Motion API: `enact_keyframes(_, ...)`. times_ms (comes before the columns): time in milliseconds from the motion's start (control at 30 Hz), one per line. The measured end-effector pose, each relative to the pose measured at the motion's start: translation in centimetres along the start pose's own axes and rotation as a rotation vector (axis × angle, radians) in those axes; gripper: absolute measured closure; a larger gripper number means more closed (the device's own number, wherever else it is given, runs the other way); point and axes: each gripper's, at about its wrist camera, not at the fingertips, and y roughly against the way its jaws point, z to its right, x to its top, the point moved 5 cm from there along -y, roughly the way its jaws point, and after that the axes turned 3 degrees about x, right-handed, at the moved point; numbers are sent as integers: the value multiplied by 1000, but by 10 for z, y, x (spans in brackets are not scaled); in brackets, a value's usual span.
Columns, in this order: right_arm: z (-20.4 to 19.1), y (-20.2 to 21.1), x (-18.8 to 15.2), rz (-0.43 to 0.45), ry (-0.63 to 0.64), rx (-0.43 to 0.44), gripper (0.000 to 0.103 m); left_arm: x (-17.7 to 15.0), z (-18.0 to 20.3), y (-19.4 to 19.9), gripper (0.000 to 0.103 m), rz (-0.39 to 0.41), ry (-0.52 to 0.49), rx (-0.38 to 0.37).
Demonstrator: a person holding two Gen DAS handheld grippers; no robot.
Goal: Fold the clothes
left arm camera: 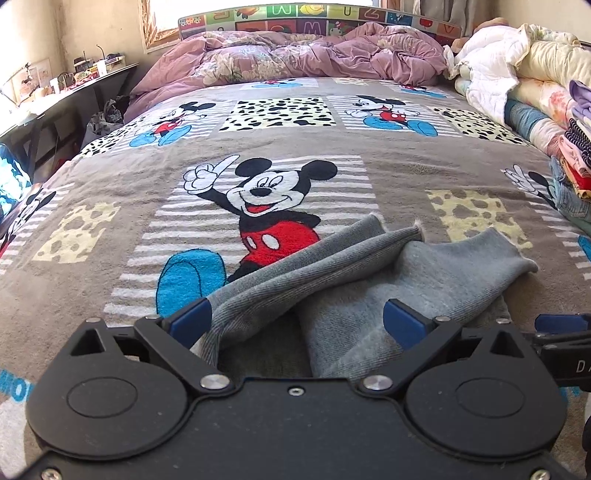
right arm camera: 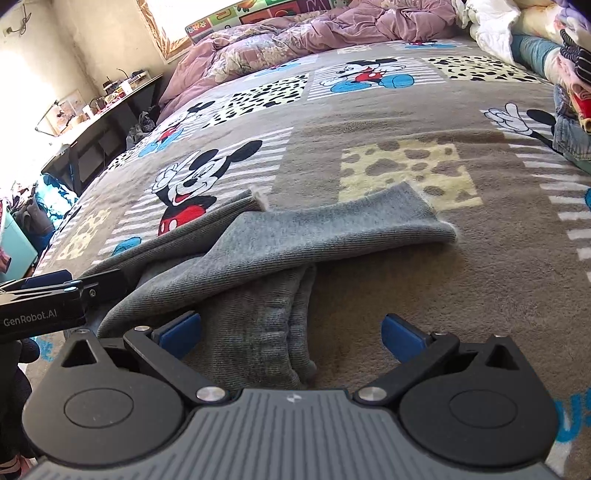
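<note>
Grey garment (left arm camera: 369, 280), knit, partly folded, two sleeve-like ends crossed, lying on the near part of the bed's cartoon-mouse blanket (left arm camera: 110, 192). Purple quilt (left arm camera: 295, 55), crumpled, at the head end below a picture-tile headboard (left arm camera: 295, 14). Heap of bedding and stacked clothes (left arm camera: 535, 74) along the right edge. Dark bench (left arm camera: 62, 99) with small clutter beside the bed, left. Left hand-held gripper (left arm camera: 297, 321): jaws spread, garment lying between its blue pads, no grip. Right hand-held gripper (right arm camera: 291, 334): jaws spread over the garment's right edge and bare blanket. Right view alone shows the garment's folded lower edge and the left tool from the side.
</note>
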Motion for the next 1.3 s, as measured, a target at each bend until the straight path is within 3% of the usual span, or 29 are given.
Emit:
enact_keyframes(367,13,-27,6,8,-61,56,0,14,19,-41,5,-37,-115,-23)
enact_keyframes(833,18,-34,2,102,-34,104,0,33,51,-78,35,-84,-262,-54)
enact_keyframes(1067,17,-35,-5,147,-4,99,0,36,66,-91,40,-105,-316,-71)
enact_keyframes(1300,15,-35,-11,174,26,84,0,38,71,-90,68,-120,-317,-145)
